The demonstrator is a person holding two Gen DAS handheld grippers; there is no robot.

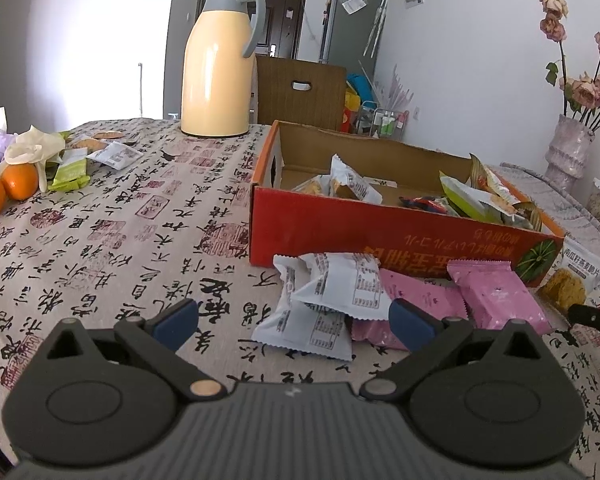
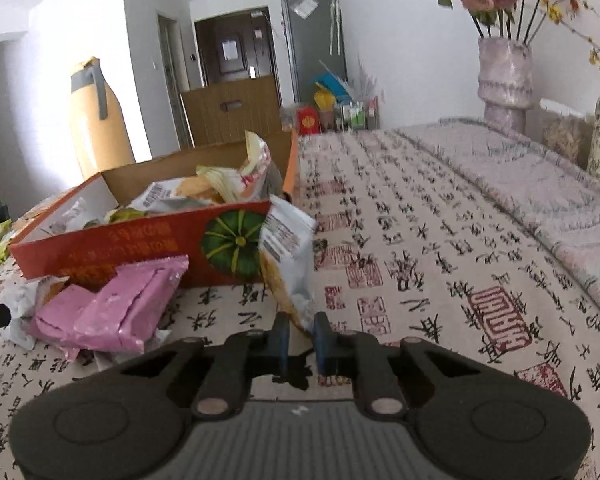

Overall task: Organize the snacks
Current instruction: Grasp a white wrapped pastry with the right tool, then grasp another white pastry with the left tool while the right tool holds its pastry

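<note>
An open red cardboard box (image 1: 340, 224) (image 2: 140, 240) sits on the table with several snack packets inside. In front of it lie two white packets (image 1: 328, 292) and pink packets (image 1: 496, 292) (image 2: 112, 304). My left gripper (image 1: 296, 320) stands open just short of the white packets, touching nothing. My right gripper (image 2: 300, 332) is shut on the lower end of a white and clear snack bag (image 2: 288, 256) with golden pieces inside, which stands up beside the box's right corner. That same bag (image 1: 572, 276) shows at the right in the left wrist view.
A cream thermos jug (image 1: 216, 64) stands behind the box. Oranges (image 1: 8, 188) and loose wrappers (image 1: 72, 168) lie at the far left. Vases with dried flowers (image 2: 504, 76) stand at the right on a folded quilt (image 2: 540, 184). The calligraphy tablecloth (image 2: 440, 264) covers the table.
</note>
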